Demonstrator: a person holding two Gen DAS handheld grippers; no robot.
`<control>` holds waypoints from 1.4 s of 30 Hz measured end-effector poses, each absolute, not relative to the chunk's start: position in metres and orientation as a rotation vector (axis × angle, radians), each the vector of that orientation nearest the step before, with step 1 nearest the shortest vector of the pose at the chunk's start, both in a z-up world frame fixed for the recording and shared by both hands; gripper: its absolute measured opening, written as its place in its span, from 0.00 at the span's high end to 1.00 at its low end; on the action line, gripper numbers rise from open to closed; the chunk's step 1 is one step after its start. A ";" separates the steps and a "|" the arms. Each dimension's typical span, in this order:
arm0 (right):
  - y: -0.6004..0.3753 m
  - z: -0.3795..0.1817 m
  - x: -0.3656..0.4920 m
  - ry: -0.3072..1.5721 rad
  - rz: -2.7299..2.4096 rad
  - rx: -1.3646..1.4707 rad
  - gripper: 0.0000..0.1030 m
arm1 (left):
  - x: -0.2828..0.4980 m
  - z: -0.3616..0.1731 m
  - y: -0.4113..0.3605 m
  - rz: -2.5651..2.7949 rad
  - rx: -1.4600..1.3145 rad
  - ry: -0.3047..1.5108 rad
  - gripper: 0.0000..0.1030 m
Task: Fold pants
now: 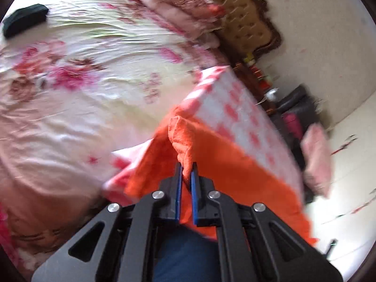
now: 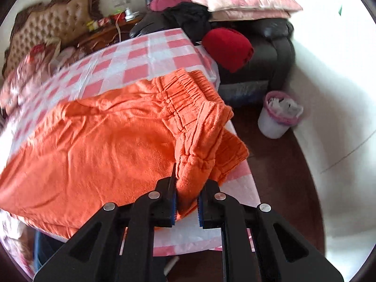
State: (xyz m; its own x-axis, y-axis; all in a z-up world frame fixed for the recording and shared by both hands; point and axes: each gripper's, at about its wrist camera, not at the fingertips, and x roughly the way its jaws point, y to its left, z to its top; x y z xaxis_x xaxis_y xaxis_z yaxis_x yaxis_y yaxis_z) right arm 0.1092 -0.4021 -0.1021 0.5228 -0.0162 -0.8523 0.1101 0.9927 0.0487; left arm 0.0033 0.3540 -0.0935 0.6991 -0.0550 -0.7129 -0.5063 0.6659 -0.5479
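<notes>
Orange pants point(image 2: 112, 145) lie across a table with a red-and-white checked cloth point(image 2: 141, 56); the elastic waistband point(image 2: 188, 98) is at the right end. My right gripper point(image 2: 186, 183) is shut on a bunched waistband corner near the table's front edge. In the left wrist view my left gripper point(image 1: 186, 171) is shut on a fold of the same orange pants point(image 1: 223, 164) and lifts it above the checked cloth point(image 1: 235, 108). The view is blurred.
A bed with a floral sheet point(image 1: 82, 82) lies left of the table, with a dark folded cloth point(image 1: 23, 21) and stacked pillows point(image 1: 183, 9). A black armchair point(image 2: 270, 47) with a red cushion point(image 2: 228, 47) stands behind the table. A white bin point(image 2: 279, 115) is on the floor.
</notes>
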 end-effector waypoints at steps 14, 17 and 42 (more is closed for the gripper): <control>-0.397 -0.121 0.108 1.055 -0.117 0.052 0.90 | -0.030 -0.162 0.396 0.187 -1.285 0.682 0.74; -0.396 -0.122 0.109 1.056 -0.117 0.053 0.90 | -0.038 -0.153 0.405 0.221 -1.276 0.647 0.74; -0.396 -0.125 0.109 1.065 -0.120 0.053 0.89 | 0.183 -0.090 0.258 -0.208 0.077 1.009 0.70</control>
